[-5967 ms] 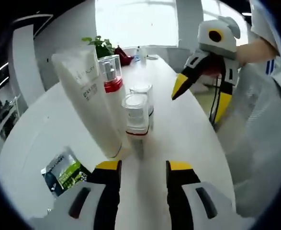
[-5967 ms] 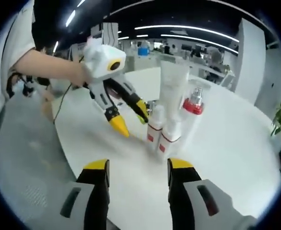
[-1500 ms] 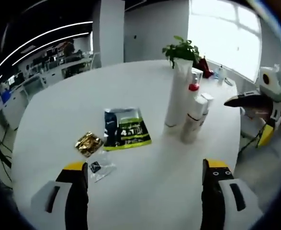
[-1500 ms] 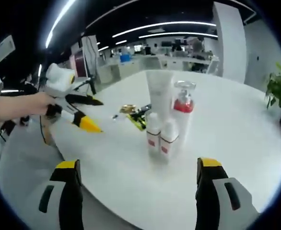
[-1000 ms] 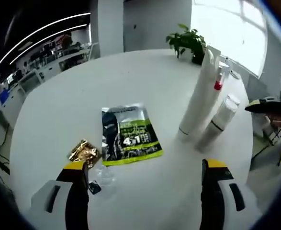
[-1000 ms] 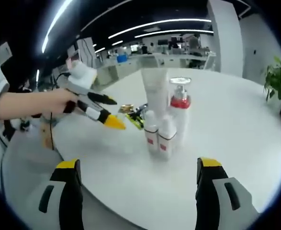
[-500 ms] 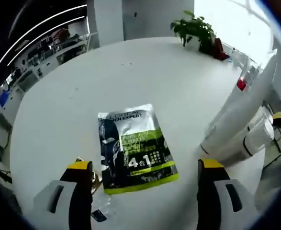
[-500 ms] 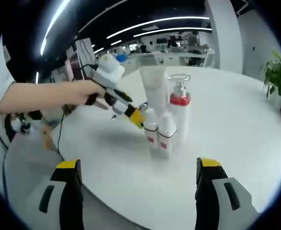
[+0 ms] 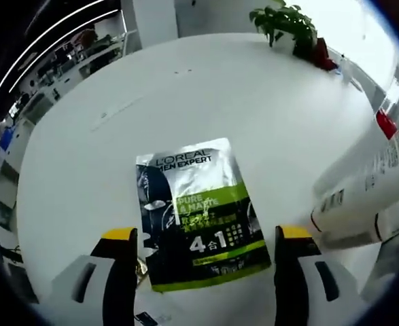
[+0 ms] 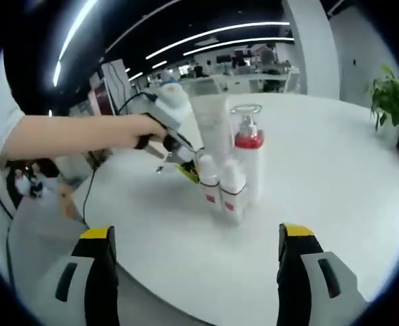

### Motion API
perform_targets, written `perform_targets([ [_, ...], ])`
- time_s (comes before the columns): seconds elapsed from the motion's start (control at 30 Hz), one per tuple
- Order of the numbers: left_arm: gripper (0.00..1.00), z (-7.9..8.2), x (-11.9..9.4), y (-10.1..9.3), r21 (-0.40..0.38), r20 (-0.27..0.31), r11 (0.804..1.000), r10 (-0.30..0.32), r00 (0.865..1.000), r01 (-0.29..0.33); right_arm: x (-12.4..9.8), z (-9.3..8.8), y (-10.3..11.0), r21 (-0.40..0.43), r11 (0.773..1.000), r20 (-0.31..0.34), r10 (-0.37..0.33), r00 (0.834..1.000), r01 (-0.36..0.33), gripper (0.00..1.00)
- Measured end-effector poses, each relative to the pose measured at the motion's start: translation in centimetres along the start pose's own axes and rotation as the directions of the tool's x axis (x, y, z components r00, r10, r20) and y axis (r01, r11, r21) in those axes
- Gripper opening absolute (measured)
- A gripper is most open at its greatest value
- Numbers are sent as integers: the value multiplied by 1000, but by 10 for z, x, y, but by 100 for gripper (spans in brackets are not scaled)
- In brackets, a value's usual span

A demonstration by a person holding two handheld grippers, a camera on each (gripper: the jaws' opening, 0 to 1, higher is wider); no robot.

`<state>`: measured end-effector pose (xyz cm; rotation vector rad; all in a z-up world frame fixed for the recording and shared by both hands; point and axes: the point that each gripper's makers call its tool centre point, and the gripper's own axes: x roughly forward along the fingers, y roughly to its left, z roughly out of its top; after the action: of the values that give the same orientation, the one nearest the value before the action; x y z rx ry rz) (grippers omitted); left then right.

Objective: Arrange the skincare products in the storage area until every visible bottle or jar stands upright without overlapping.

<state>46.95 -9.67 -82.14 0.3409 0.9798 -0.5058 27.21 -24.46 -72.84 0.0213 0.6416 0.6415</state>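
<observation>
Sachet (image 9: 198,214) lay flat on the table (image 9: 117,102), squarely between the widely spread left tongs (image 9: 202,252), long axis running straight ahead of them. Nearer by far to those than to the right tongs (image 10: 194,239), likewise spread. Silver, black and green, printed face up. Just right of the sachet stood the bottles (image 10: 230,170), upright, closely bunched.

White tube (image 9: 372,183) cut off at right edge; gold wrapper (image 9: 140,257) behind left jaw.
</observation>
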Motion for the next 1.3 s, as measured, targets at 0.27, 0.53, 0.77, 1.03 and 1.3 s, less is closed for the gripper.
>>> perform_targets([
  [0.27, 75, -7, 3, 7, -5, -50, 1000, 11, 999, -12, 1, 0, 1, 6, 1000, 0, 2, 1000, -2, 98],
  [0.53, 66, -4, 1, -2, 42, -40, 999, -20, 999, 21, 1, -1, 0, 6, 1000, -6, 2, 1000, -2, 98],
  [0.77, 41, -1, 1, -3, 91, -18, 995, -35, 999, 37, 0, -2, -1, 5, 1000, -7, -1, 1000, 1, 98],
  [1.03, 20, 2, 7, 1, 48, 5, 998, -37, 999, 37, 0, -1, -2, 4, 1000, -6, -4, 1000, 4, 98],
  [1.3, 16, -3, -4, 5, -3, 26, 999, -33, 999, 33, 0, 0, 0, -5, 1000, -8, 1, 1000, -1, 98],
])
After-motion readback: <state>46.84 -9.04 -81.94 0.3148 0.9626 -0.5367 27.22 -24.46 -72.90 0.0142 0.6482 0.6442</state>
